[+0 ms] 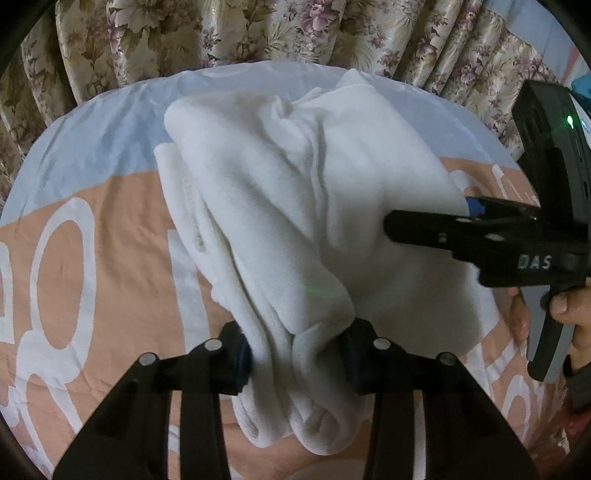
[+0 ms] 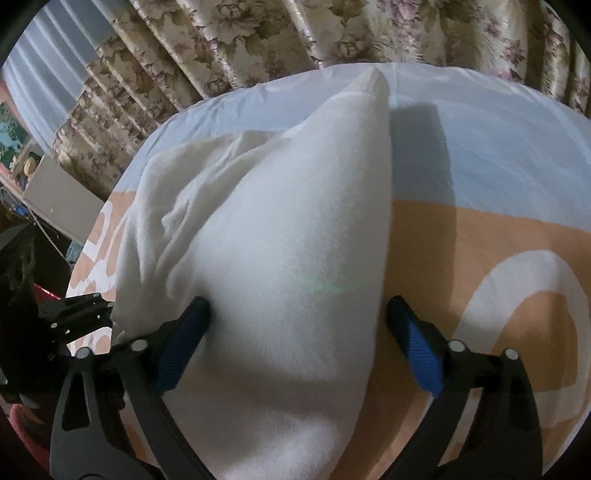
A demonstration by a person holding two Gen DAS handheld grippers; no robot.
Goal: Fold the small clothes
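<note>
A white fleece garment (image 1: 280, 206) lies bunched and partly folded on the bed. My left gripper (image 1: 295, 354) is shut on a gathered bundle of its near edge. My right gripper (image 2: 297, 314) is open, its blue-padded fingers (image 2: 417, 354) spread to either side of the garment's right part (image 2: 280, 258), with cloth lying between them. The right gripper also shows at the right of the left wrist view (image 1: 469, 212), its tip against the garment's right edge. The left gripper is partly visible at the far left of the right wrist view (image 2: 77, 314).
The bed sheet (image 1: 92, 229) is peach with large white letters and a pale blue band (image 2: 498, 155) at the far side. Floral curtains (image 1: 258, 29) hang behind the bed. A grey box (image 2: 59, 195) and clutter stand at the left. A hand (image 1: 565, 302) holds the right gripper's handle.
</note>
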